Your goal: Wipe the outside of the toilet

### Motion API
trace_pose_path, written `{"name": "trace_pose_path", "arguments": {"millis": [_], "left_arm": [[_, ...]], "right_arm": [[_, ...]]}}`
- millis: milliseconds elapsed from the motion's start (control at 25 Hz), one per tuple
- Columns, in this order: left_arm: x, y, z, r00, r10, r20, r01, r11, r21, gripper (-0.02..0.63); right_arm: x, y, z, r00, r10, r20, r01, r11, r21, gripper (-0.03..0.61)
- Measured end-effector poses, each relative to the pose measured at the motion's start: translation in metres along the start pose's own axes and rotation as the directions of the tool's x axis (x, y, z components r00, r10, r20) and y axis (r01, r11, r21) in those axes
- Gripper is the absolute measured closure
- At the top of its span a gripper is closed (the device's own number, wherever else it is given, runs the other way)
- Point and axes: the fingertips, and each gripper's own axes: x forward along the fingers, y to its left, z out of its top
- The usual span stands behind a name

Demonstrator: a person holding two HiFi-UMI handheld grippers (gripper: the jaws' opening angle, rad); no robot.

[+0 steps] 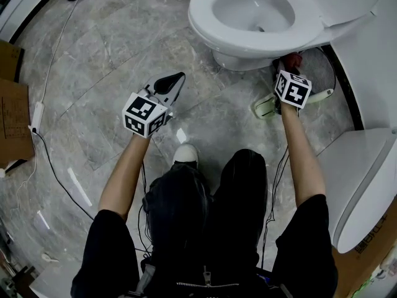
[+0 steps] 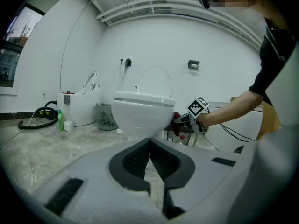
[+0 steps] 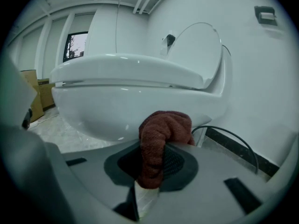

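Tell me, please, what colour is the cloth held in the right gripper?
The cloth is dark reddish-brown; it shows best in the right gripper view.

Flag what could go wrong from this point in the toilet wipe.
1. The right tongs pinch only a narrow fold of the bunched red cloth. Dragging it along the underside of the toilet bowl might pull it loose.
2. A black cable arcs just beside that spot, near the wall, so a sweep in that direction could snag it.
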Motion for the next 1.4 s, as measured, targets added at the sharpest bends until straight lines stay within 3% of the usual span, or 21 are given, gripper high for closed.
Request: {"name": "trace_pose_path", "arguments": {"millis": [480,1080,1400], "left_arm": [[-0.016,-0.003,0.01,1.0,0.019,0.02,-0.02,1.0,0.011,0.615],[-0.046,0.012,0.018,0.994,0.087,0.059,-0.087,0.996,-0.007,0.615],[-0.072,0.031,0.014,0.985,0.161,0.067,-0.16,0.987,-0.024,0.615]], "right_arm": [[-0.03,0.067,0.004,0.991,0.133,0.029,-0.13,0.988,-0.081,0.512],[-0.051,0.152,0.016,0.958,0.283,0.039,-0.276,0.952,-0.129,0.514],[-0.051,0.2,0.02,0.929,0.368,0.035,-0.359,0.92,-0.154,0.514]]}}
